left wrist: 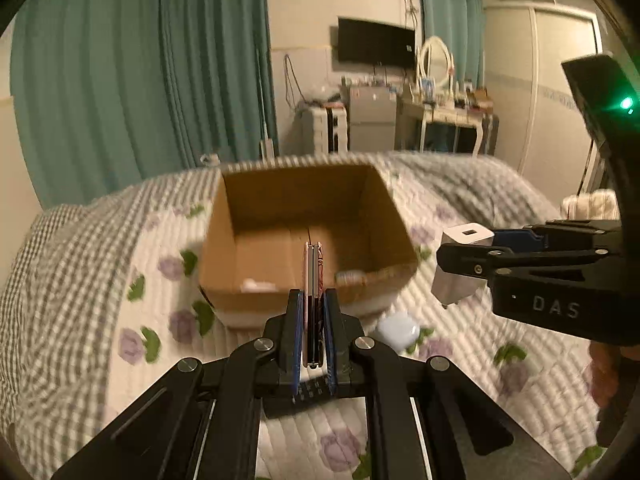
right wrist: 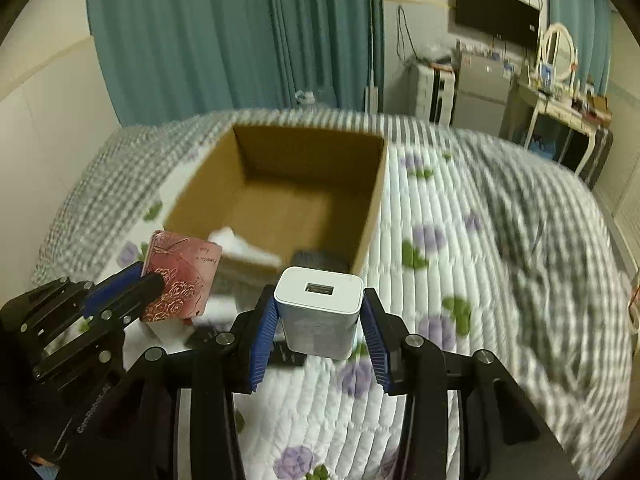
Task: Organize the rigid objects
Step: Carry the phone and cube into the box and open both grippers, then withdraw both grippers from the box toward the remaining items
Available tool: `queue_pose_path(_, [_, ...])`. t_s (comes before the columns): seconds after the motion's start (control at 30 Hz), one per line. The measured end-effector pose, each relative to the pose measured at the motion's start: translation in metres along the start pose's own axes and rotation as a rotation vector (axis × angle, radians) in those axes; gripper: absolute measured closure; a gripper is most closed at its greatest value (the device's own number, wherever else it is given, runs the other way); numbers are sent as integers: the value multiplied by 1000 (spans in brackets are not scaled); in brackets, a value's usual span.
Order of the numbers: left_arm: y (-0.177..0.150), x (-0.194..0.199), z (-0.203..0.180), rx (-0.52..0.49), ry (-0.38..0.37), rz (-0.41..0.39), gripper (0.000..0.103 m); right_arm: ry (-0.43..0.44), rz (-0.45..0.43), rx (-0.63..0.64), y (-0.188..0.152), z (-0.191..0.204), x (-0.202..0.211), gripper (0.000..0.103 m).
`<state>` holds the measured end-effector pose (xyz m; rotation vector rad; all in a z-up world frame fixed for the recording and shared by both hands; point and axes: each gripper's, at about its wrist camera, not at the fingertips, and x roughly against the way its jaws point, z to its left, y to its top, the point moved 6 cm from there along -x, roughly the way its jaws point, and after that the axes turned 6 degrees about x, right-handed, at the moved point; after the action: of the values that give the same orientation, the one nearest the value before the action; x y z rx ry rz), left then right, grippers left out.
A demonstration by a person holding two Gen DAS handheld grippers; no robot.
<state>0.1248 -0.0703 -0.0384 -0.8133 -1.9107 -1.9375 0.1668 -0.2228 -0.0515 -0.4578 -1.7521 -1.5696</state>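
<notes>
An open cardboard box [left wrist: 304, 280] [right wrist: 372, 216] sits on the quilted bed. My left gripper [left wrist: 313, 304] is shut on a thin pink-red card case [left wrist: 313, 276], held edge-on just in front of the box's near wall; it also shows in the right wrist view [right wrist: 182, 276] at the left gripper [right wrist: 150, 280]. My right gripper [right wrist: 319, 312] is shut on a white USB charger block [right wrist: 319, 312], held above the bed in front of the box's near right corner. It shows in the left wrist view [left wrist: 460, 272] to the right of the box.
White items [right wrist: 244, 246] and a dark object [right wrist: 316, 260] lie inside the box. A pale blue-white small case [left wrist: 398, 330] lies on the quilt by the box. A dark flat item [right wrist: 288, 354] lies under my right gripper. Curtains, a desk and a fridge stand beyond the bed.
</notes>
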Motion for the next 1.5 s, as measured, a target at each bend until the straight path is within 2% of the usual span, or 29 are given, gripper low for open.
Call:
queue_pose_path(0.13, [38,15,7,19,-10,-70,93,-6,-65,23,38,3,14,62])
queue_pose_path(0.23, [62,11,13,31,-7,-97,93,-13,-94,39,64,5,17,62])
queue_pose_path(0.43, [87,-32,21,29,19,-64,93,-12,-98,73,98,8,-6,62])
queue_pose_path(0.67, [64,-111,36,22,77,64,93,12,-35,68,91,-2,-57,62])
queue_pose_path(0.8, [49,-133,40,41,68,115,93,23,-7,66,81,-8,-79,62])
queue_pose_path(0.9, [49,-136,43,49,73,105,90,26,9,64,78,-12,-90,62])
queue_pose_path(1.03, [57,-134,49,80,94,112,78,16,23,74,77,-14,-96,62])
queue_pose_path(1.3, [59,-113,74,130,124,83,78,-7,124,105,79,-11,-147,62])
queue_pose_path(1.4, [54,-106,84,146,125,81,78,8,118,83,79,-10,-160,61])
queue_pose_path(1.5, [46,-95,90,158,122,82,78,13,82,14,79,-17,-155,36])
